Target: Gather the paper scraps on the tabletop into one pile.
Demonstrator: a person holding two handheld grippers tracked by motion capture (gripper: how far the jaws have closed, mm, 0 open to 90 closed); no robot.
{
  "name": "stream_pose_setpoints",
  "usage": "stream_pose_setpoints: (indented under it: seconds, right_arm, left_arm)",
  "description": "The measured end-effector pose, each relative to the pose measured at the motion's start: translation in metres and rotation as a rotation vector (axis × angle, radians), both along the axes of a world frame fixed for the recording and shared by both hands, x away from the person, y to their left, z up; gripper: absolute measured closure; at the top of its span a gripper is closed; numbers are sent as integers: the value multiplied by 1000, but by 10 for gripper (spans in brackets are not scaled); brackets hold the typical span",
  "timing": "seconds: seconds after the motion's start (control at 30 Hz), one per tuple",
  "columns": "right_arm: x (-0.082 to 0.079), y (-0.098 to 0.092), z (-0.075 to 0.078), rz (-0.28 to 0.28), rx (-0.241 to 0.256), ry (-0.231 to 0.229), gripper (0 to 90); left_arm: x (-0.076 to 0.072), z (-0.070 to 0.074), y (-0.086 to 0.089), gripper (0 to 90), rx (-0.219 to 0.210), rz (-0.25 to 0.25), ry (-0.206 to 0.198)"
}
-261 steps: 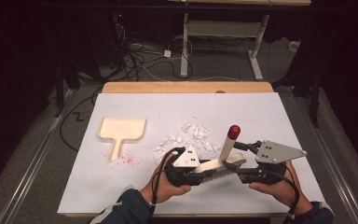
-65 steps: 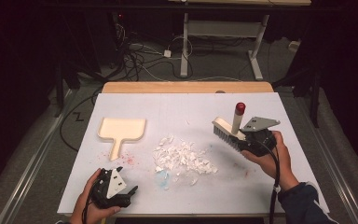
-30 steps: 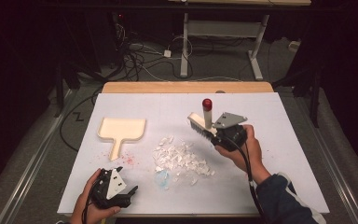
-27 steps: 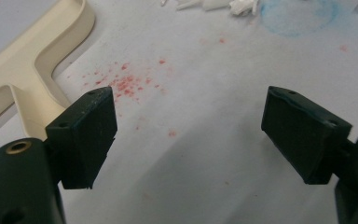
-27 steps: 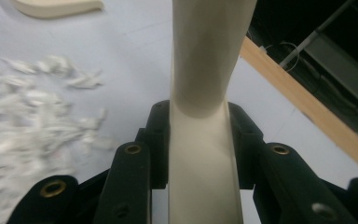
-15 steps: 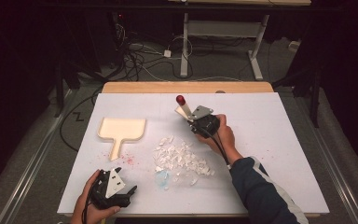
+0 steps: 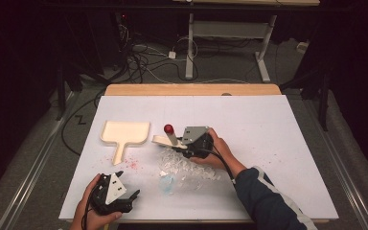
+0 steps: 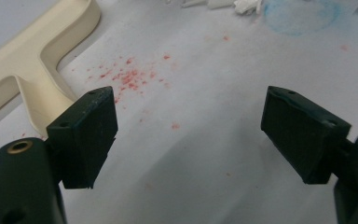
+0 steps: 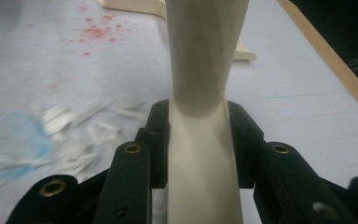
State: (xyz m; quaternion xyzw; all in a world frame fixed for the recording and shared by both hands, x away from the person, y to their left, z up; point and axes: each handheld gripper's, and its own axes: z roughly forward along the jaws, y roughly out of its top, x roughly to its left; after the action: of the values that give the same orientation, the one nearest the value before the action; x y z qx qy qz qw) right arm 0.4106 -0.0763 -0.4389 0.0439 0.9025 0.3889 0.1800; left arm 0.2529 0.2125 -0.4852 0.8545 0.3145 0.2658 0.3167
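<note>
A cream brush [image 7: 164, 139] with a red-tipped handle [image 7: 168, 128] is clamped in my right gripper [image 7: 195, 142], just beyond a pile of white paper scraps [image 7: 186, 166] at the middle of the white table. In the right gripper view both jaws press the brush's cream handle [image 9: 204, 88], and the scraps [image 9: 77, 122] lie blurred at the left. A cream dustpan [image 7: 124, 133] rests flat left of the brush. My left gripper [image 7: 120, 197] is held near the front edge, open and holding nothing [image 8: 191, 135], with the dustpan's handle [image 8: 35, 81] beside its left jaw.
Red specks [image 8: 129, 77] dot the sheet by the dustpan's handle, and a blue smudge [image 7: 167, 183] marks the near side of the scraps. A wooden strip [image 7: 191, 89] borders the table's far edge. Cables and desk legs [image 7: 190, 43] stand on the floor beyond.
My right gripper has carried the brush leftward from the right side of the table to the far edge of the scraps, close to the dustpan. The left gripper has stayed put, open.
</note>
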Motion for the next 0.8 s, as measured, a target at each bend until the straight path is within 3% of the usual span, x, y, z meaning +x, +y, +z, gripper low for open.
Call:
stream_pose_setpoints:
  seconds: [0.23, 0.33, 0.6, 0.67, 0.8]
  right_arm:
    - [-28, -26, 8, 129, -8, 30, 677]
    - [-36, -36, 13, 131, 17, 17, 677]
    - [-43, -66, 36, -47, 123, -24, 676]
    - [-46, -77, 45, -102, 125, -41, 676]
    - [-54, -105, 56, -232, 112, -7, 677]
  left_arm:
    - [0, 1, -2, 174, 4, -12, -5]
    - [0, 2, -3, 174, 3, -16, -5]
    - [0, 1, -6, 174, 10, -24, 0]
    - [0, 1, -7, 174, 17, -28, 0]
    - [-1, 0, -8, 174, 19, -34, 1]
